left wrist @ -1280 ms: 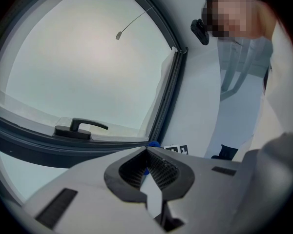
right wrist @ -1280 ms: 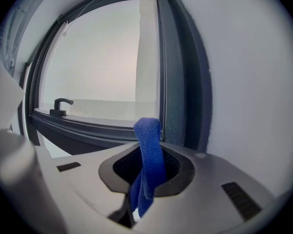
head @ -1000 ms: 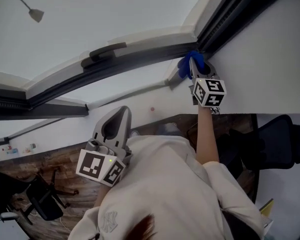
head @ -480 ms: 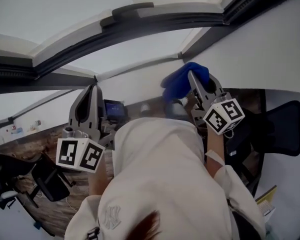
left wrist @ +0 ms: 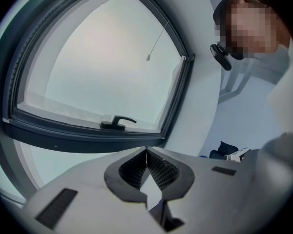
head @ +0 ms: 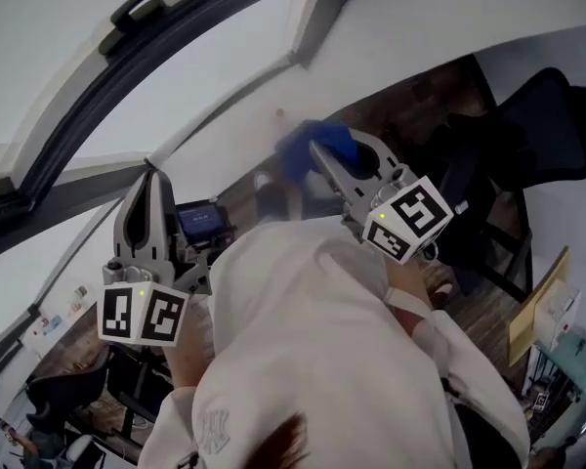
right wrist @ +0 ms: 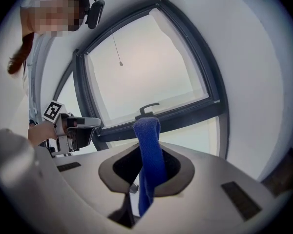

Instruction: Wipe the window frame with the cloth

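Nearest to me, the person in the cream hooded top [head: 303,360] is holding both arms up, with one tool in each hand. On the left, the grey two-jaw left gripper [left wrist: 146,152] is pointing toward the window. Its jaws are pressing together, the ribbed pads meeting at the tips with nothing between them, and it is touching nothing else. Its black-and-white marker cube [head: 142,314] is sitting just beside the person's left shoulder.

On the right, the grey two-jaw right gripper [right wrist: 147,167] is tilting toward the window, and its jaws are clamping on a blue cloth [right wrist: 147,135]. The cloth is standing up out of the jaws as a narrow folded strip. Its rounded top is poking past the tips and a short tail is hanging down behind them. It is being held in the air, touching only the jaws and well apart from the wall and the window.

Beyond both tools, the dark grey window frame [left wrist: 88,138] is running around a pale pane. A dark lever handle [left wrist: 116,123] is lying along one of its rails. A thin cord with a small weight [left wrist: 149,58] is hanging in front of the glass. Far off to the right, a black office chair [head: 547,125] is standing by the white wall.
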Demonstrator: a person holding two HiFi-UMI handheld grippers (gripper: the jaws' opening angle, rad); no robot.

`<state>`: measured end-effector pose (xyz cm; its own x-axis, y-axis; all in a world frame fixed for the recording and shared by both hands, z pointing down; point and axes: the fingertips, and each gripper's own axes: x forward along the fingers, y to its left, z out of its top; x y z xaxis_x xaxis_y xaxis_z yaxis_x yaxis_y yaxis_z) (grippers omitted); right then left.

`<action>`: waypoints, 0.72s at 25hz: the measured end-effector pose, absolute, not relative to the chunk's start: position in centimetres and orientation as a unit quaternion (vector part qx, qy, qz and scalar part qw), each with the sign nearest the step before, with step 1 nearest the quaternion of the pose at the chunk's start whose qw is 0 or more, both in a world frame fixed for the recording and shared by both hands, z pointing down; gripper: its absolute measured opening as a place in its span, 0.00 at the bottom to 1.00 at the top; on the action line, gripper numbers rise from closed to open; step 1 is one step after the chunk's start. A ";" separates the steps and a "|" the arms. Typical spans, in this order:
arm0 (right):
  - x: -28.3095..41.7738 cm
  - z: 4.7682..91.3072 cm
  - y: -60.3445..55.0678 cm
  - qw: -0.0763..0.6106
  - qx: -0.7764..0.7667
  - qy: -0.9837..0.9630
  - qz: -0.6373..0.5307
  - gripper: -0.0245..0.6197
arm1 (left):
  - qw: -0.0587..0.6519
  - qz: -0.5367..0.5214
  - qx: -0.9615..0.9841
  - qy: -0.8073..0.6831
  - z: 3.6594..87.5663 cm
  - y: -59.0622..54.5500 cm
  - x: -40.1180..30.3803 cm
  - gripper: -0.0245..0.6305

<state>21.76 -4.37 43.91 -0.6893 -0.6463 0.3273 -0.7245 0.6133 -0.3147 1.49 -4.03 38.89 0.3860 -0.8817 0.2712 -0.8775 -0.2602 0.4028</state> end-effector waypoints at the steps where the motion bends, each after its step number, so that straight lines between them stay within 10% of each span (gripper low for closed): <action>1: 22.2 44.0 -3.9 0.091 0.388 -0.891 0.218 0.11 | 0.254 -0.004 0.797 -0.548 39.0 -3.9 2.1 0.05; 18: 29.4 43.6 8.0 0.131 0.382 -0.901 0.156 0.11 | 0.270 0.029 0.812 -0.516 39.4 5.7 14.4 0.05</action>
<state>29.43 7.96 43.55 -0.6740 -0.6474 0.3558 -0.7294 0.6596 -0.1815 14.39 5.67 39.39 0.4648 -0.8233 0.3258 -0.8545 -0.3208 0.4086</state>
